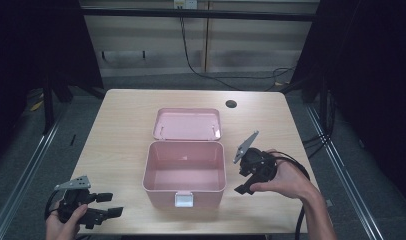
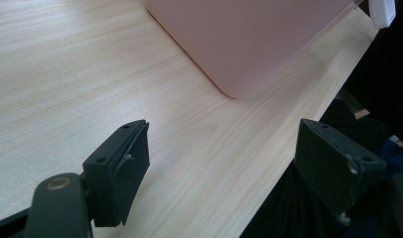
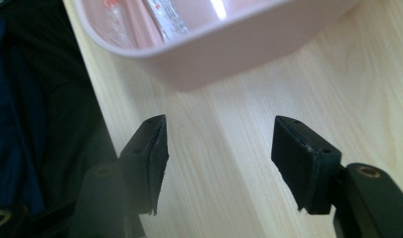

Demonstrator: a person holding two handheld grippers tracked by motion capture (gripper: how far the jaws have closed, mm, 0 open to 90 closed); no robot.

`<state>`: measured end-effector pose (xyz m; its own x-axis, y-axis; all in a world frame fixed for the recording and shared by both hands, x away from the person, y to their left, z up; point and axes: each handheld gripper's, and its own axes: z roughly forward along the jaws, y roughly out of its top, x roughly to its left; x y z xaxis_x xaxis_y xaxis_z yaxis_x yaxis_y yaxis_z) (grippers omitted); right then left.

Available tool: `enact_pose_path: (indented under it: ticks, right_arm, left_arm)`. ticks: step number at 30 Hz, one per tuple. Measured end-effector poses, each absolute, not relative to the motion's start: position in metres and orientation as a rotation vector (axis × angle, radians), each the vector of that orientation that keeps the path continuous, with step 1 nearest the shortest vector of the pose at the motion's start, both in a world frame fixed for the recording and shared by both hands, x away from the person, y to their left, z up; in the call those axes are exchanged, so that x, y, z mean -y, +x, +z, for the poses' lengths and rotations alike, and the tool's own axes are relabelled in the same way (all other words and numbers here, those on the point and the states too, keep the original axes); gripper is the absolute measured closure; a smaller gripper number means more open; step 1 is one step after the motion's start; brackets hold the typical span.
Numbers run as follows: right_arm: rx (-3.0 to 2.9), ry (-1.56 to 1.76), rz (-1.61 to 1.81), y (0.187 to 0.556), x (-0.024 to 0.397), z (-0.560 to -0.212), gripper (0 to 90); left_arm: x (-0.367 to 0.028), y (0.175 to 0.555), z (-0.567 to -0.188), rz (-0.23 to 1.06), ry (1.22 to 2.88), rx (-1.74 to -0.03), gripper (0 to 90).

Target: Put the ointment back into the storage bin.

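An open pink box (image 1: pixel 185 172) stands at the middle of the wooden table (image 1: pixel 121 130), its lid (image 1: pixel 187 124) laid back behind it and a white latch (image 1: pixel 184 199) on its front wall. My left gripper (image 1: pixel 115 204) rests near the table's front left corner, open, jaws pointing right toward the box. In the left gripper view the left gripper (image 2: pixel 224 131) has bare wood between its jaws and the box (image 2: pixel 249 39) ahead. My right gripper (image 1: pixel 242 179) is held just right of the box. In the right gripper view its jaws (image 3: pixel 220 124) stand wide apart over the table, below the box's corner (image 3: pixel 224 54).
A round cable hole (image 1: pixel 231 104) sits in the table's far right part. Cables trail from both grippers off the front edge. Dark frame posts and floor rails flank the table. Bare wood lies left and right of the box.
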<state>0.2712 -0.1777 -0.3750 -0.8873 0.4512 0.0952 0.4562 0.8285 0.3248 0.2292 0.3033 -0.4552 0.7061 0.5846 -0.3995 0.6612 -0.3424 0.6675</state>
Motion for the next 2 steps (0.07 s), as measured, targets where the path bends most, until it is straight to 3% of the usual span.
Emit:
enact_pose_path:
  ticks: [2]
  right_arm:
    - [2.982, -0.8, -0.569, 0.2716, 0.1829, -0.3807, 36.8]
  left_arm:
    - [-0.3035, 0.2292, -0.4553, -0.114, 2.04, -0.953, 21.5]
